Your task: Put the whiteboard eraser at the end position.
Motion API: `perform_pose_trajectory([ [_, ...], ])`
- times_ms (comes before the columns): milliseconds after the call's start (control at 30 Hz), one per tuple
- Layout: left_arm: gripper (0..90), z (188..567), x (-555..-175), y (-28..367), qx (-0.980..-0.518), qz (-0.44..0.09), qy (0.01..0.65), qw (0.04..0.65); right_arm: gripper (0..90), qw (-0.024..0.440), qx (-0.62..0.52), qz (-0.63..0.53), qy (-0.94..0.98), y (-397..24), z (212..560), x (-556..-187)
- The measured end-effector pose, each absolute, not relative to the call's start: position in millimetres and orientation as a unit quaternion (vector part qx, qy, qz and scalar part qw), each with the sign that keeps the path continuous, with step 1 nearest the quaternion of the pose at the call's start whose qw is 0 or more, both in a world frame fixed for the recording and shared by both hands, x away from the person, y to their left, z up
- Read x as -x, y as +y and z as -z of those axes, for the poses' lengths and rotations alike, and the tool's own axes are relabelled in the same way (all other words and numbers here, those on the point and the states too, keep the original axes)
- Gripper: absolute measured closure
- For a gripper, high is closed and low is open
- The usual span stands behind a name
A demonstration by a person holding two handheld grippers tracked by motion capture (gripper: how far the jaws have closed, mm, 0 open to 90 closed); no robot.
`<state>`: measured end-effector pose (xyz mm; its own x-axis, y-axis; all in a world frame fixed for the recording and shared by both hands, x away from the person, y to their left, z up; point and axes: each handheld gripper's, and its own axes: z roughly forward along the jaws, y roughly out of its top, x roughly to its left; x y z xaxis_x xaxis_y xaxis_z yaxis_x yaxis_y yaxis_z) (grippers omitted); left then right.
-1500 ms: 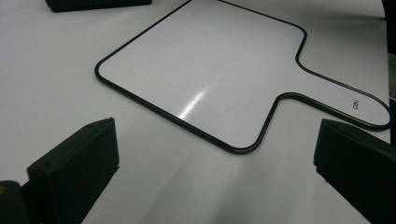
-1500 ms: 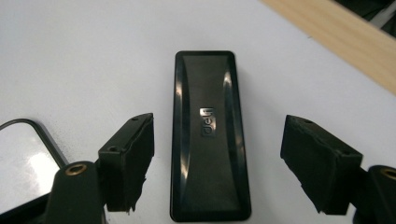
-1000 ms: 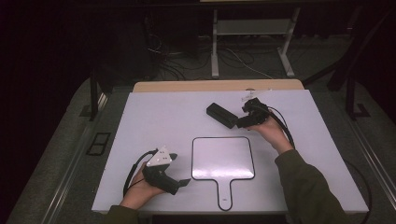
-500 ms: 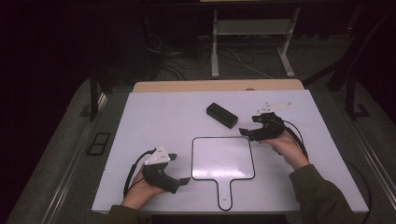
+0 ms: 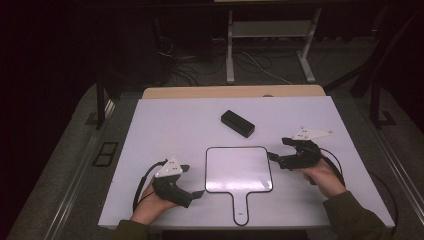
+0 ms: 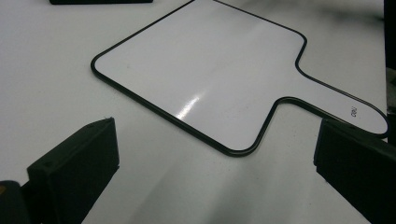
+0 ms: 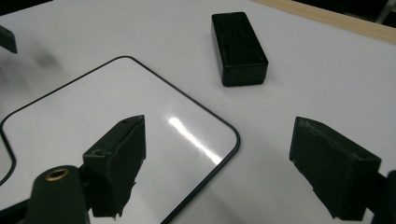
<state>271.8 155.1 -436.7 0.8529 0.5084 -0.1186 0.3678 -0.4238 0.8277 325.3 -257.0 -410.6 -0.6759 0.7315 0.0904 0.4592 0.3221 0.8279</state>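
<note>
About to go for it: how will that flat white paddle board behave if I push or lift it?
The paddle board lies flat and thin on the table, so its edge looks hard to get under. Its glossy face suggests it would slide rather than tip. It looks stiff and probably light.

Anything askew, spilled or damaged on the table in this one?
Nothing stands out. The small whiteboard lies flat and clean, handle toward the person. The black eraser sits at an angle behind it, apart from it. The left gripper and right gripper flank the board, both open and empty.
</note>
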Motion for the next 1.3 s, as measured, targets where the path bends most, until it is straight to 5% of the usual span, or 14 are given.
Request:
perform_pose_trajectory([
  [1300, 0.0, 435.2, -271.0, 157.5, -0.842, -0.079, 0.261, 0.466, 16.2, 0.138, -0.387, -0.442, 0.797, -295.8, 442.8, -263.1],
])
